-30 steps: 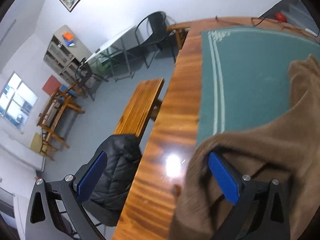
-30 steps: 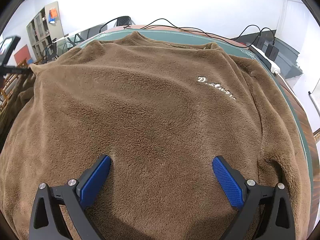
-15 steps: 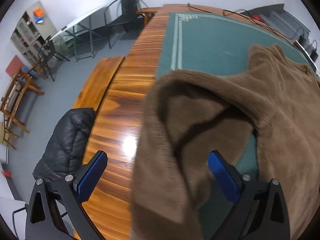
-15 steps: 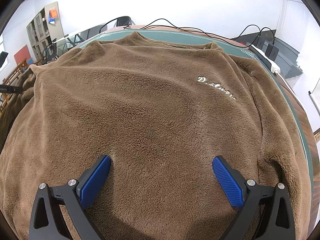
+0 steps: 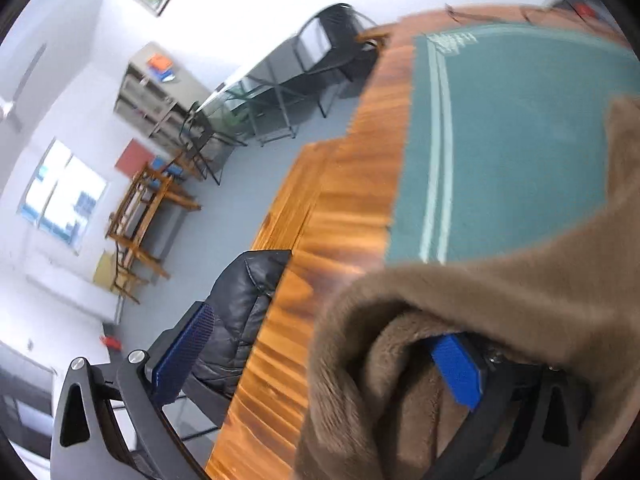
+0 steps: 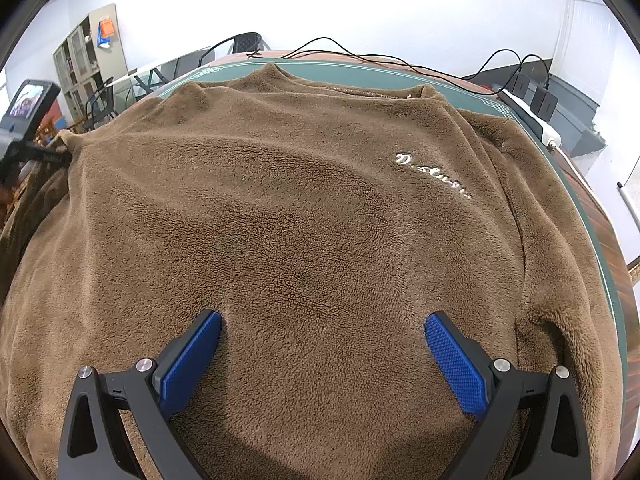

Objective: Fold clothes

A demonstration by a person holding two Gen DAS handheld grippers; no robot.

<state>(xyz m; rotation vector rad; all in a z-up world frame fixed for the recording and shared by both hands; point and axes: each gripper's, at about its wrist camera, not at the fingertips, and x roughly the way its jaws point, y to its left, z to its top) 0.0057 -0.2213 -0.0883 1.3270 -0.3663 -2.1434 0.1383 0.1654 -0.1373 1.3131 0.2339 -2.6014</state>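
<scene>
A brown fleece sweater [image 6: 304, 208] lies front up on the green mat [image 6: 400, 76], its white chest lettering [image 6: 432, 176] at the right. My right gripper [image 6: 323, 319] is open, both blue pads [image 6: 192, 356] pressing on the lower body of the sweater. In the left wrist view, the sweater's sleeve [image 5: 500, 288] bunches over the table's left edge and drapes across the right finger of my left gripper [image 5: 320, 328], which is open. Its left pad [image 5: 184, 352] hangs past the table edge. The left gripper's body [image 6: 24, 120] shows at the sweater's left edge.
The wooden table [image 5: 320, 240] has a bench [image 5: 284, 216] and a black padded jacket [image 5: 240, 308] beside its left edge. A white power strip [image 6: 536, 124] and black cables [image 6: 360, 56] lie along the far right of the mat. Chairs and shelves stand further back.
The left gripper has swung and tilted back toward the table's left edge, with the sleeve now hanging over its right finger. The right gripper has stayed still on the sweater.
</scene>
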